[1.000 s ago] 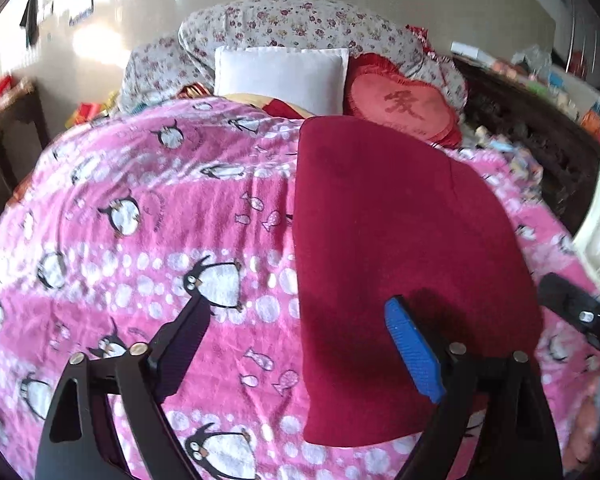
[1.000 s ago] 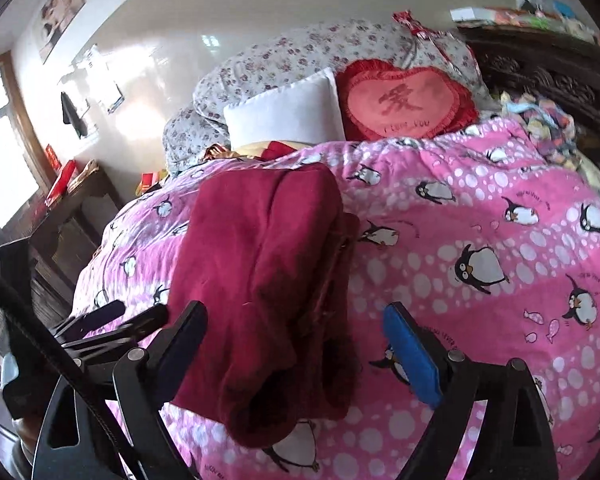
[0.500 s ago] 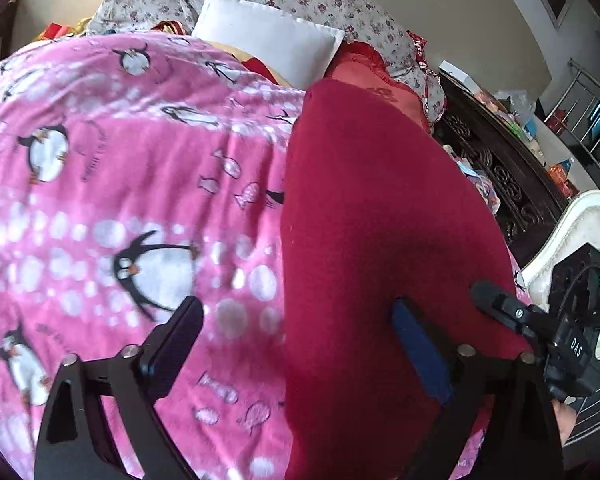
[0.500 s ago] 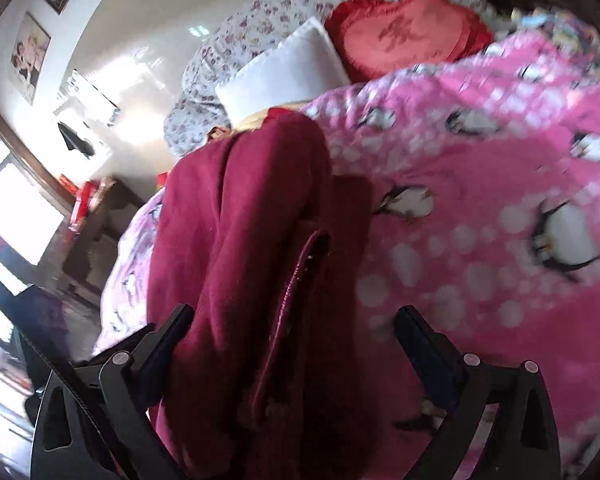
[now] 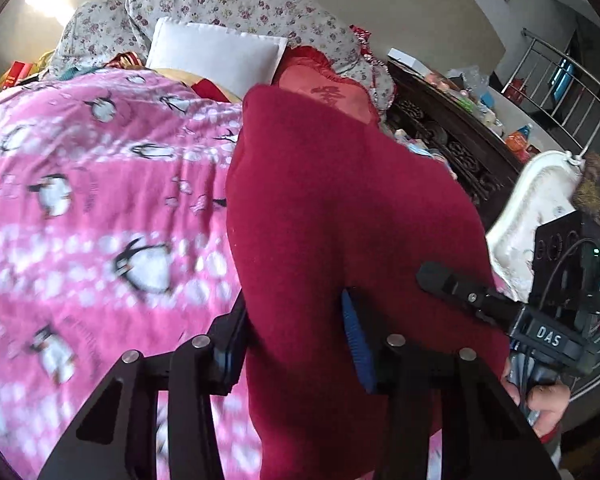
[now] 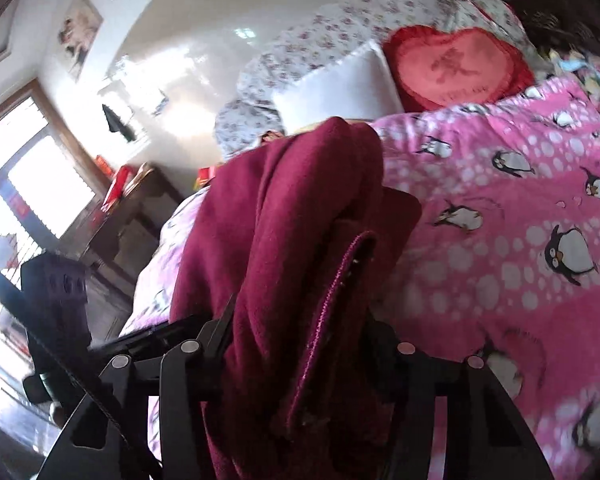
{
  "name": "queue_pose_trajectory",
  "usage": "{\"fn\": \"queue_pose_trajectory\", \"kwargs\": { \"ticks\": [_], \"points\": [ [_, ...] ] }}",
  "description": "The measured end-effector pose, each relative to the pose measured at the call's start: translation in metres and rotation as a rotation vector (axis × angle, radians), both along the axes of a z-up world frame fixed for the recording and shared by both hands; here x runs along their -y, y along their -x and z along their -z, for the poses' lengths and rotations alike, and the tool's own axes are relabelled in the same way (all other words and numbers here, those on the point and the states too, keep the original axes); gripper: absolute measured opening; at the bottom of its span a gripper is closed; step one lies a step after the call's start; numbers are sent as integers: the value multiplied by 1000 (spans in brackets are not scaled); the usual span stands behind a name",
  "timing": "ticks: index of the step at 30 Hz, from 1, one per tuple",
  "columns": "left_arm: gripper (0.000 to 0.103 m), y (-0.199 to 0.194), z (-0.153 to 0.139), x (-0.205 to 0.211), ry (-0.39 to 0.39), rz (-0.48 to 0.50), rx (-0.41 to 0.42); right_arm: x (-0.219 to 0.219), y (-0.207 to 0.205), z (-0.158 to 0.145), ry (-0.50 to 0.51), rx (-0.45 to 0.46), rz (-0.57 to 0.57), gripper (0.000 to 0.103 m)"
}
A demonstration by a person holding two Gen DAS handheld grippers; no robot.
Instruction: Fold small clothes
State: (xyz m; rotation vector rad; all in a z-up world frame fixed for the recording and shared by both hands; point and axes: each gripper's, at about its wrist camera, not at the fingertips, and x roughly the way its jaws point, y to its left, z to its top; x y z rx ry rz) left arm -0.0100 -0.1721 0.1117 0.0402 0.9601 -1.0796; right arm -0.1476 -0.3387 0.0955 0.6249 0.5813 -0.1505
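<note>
A dark red fleece garment (image 5: 340, 208) lies folded lengthwise on the pink penguin blanket (image 5: 100, 208). My left gripper (image 5: 296, 344) is shut on the garment's near edge, cloth bunched between its fingers. In the right wrist view my right gripper (image 6: 300, 344) is shut on the near end of the same garment (image 6: 300, 208), which rises in thick folds with a zipper edge showing. The right gripper's fingertips are hidden by cloth. The right gripper's body also shows in the left wrist view (image 5: 540, 332), close beside the left one.
A white pillow (image 5: 216, 56), a red heart cushion (image 6: 456, 68) and floral bedding (image 5: 240, 4) sit at the bed's head. A dark carved headboard with clutter (image 5: 452, 136) runs along the right. A dark wooden cabinet (image 6: 132, 216) stands left of the bed.
Both grippers have moved in onto the garment's near end and closed on it. They were open a second ago. The cloth now bunches up between the fingers.
</note>
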Motion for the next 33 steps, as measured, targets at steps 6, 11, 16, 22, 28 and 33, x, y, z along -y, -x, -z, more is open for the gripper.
{"fn": "queue_pose_trajectory", "kwargs": {
  "ticks": [6,11,16,22,28,33],
  "points": [
    [44,26,-16,-65,-70,-33,26,-60,14,-8,-25,14,-102,57],
    [44,33,25,-102,-178,-102,-12,-98,1,31,-37,-74,-155,60],
    [55,34,52,-114,-213,-169,13,-106,5,53,28,-162,-82,71],
    [55,61,24,-122,-221,-244,175,-122,55,1,173,-79,-20,67],
    [56,68,38,-119,-269,-266,188,-187,63,-18,330,-46,-244,39],
    [67,61,46,-116,-251,-284,147,-190,48,18,513,-218,-180,13]
  ]
}}
